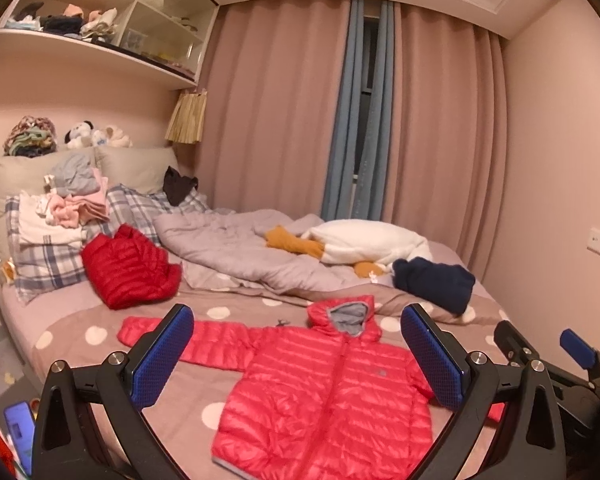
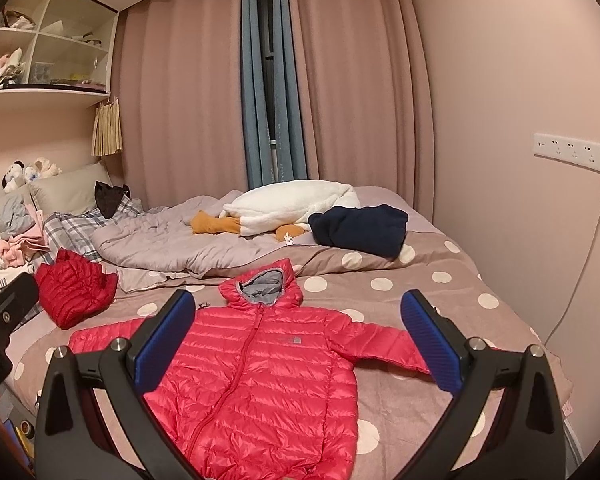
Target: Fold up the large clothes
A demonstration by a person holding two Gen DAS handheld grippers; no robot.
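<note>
The pink puffer jacket (image 2: 260, 368) lies flat on the polka-dot bed (image 2: 420, 280), front up and zipped, hood (image 2: 266, 282) toward the rumpled duvet (image 2: 160, 244), both sleeves spread out to the sides; nothing on it is folded yet, so this one looks to be at its very start. Both tongs hang above it, the left tongs (image 1: 296, 356) spread wide and gripping nothing; the right tongs (image 2: 296, 346) likewise parted and empty. Further up the bed a darker red jacket (image 1: 130, 270) sits in a compact bundle, and a navy garment (image 2: 360, 230) lies by the wall; whether those are finished folds I cannot tell. My guess: sleeves in first, then the body doubled.
</note>
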